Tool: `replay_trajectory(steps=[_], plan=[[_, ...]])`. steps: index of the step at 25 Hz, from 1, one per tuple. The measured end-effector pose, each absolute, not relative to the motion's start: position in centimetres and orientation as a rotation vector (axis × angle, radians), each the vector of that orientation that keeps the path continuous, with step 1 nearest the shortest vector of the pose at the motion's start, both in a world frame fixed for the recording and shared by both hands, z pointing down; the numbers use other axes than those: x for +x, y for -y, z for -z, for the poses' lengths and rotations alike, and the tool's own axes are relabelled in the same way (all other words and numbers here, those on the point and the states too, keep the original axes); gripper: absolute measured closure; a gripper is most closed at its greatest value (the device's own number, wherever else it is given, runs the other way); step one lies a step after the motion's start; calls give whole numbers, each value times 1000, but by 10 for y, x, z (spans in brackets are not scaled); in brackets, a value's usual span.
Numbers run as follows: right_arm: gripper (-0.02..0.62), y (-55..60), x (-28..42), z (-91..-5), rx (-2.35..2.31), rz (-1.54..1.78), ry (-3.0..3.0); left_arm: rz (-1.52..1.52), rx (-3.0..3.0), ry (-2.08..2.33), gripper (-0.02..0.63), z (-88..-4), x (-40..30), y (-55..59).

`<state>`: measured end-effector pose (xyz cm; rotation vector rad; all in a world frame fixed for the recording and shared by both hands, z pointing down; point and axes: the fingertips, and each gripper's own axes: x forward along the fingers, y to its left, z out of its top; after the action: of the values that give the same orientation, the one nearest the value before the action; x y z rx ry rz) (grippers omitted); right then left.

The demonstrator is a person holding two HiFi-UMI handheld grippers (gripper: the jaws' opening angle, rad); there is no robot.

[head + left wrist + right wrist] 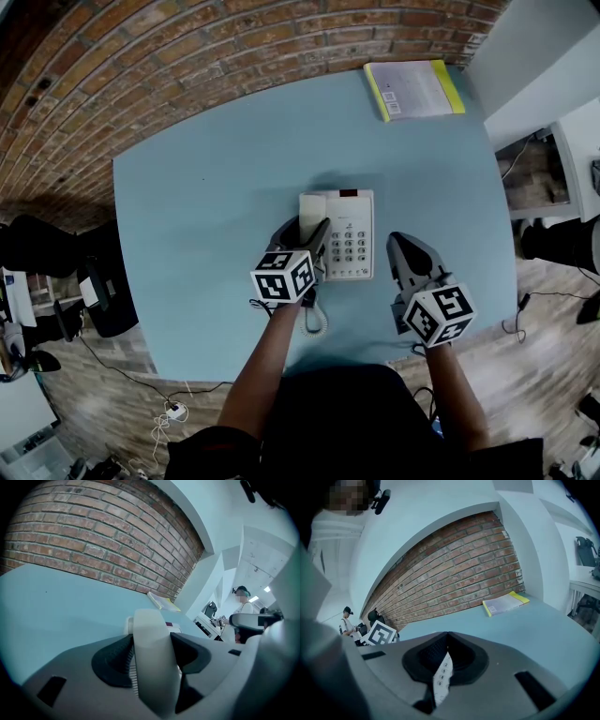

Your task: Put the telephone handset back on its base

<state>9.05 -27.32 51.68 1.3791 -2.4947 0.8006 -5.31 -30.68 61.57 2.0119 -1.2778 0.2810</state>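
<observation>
The white telephone base (351,246) with its keypad lies in the middle of the blue table (206,216). My left gripper (302,236) is over the base's left side, shut on the white handset (152,663), which stands between the dark pads in the left gripper view. The handset's far end (312,204) shows beyond the jaws, and whether it rests on the base is hidden. The coiled cord (317,321) hangs toward me. My right gripper (403,247) rests to the right of the base, shut and empty; keypad digits show under its closed tips (447,637).
A yellow-edged booklet (412,89) lies at the table's far right corner, by the brick wall (187,56). The table's near edge runs just below my grippers. Cables (173,408) trail on the floor at the left. A person (241,599) stands far off.
</observation>
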Motion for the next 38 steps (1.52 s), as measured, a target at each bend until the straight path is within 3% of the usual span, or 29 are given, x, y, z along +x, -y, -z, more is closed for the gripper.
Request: replay_trajectory(steps=[38], plan=[[582, 265, 93, -525, 1363, -826, 2481, -424, 2023, 1444, 357, -620, -53, 307]])
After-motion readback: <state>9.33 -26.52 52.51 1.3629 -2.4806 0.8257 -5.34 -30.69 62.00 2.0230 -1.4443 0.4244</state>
